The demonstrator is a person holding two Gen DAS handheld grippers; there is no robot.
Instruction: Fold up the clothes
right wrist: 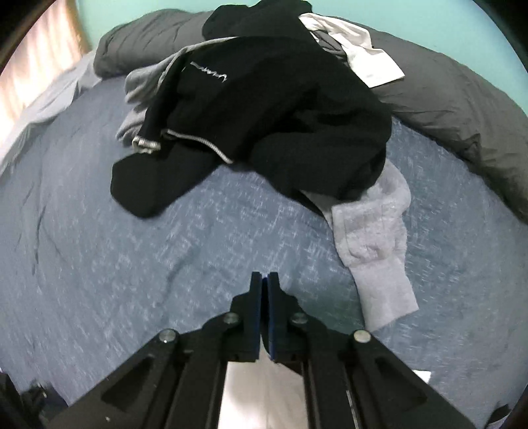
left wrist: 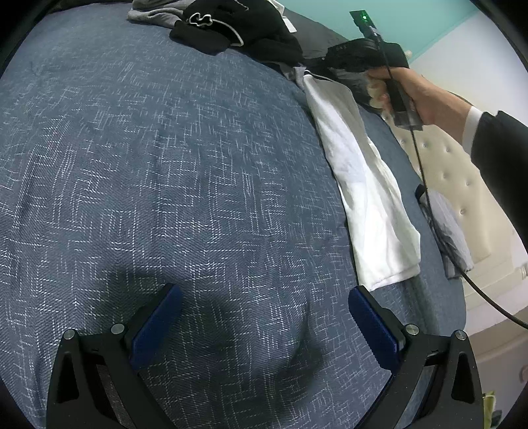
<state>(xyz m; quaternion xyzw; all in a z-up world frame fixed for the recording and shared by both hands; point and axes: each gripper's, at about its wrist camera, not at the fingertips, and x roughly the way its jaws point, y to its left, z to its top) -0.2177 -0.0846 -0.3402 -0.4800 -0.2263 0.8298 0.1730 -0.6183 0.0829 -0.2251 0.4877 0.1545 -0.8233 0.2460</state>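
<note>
Left gripper (left wrist: 265, 325) above bare blue bedspread (left wrist: 165, 165), fingers wide apart, nothing between; right gripper (right wrist: 264, 280) fingers together, apparently empty, though white cloth (right wrist: 260, 392) shows beneath; black garment (right wrist: 264, 109) heaped beyond; folded white garment (left wrist: 366, 191) near bed edge.

Pretty clearly a bedroom at home. Ahead of the left gripper (left wrist: 264, 325) there's a bed with a blue woven bedspread (left wrist: 165, 165), off to its right a cream tufted headboard (left wrist: 462, 184). Past the right gripper (right wrist: 265, 280): a heap of clothes (right wrist: 264, 99), a grey duvet (right wrist: 462, 109), a teal wall (right wrist: 412, 13).
</note>
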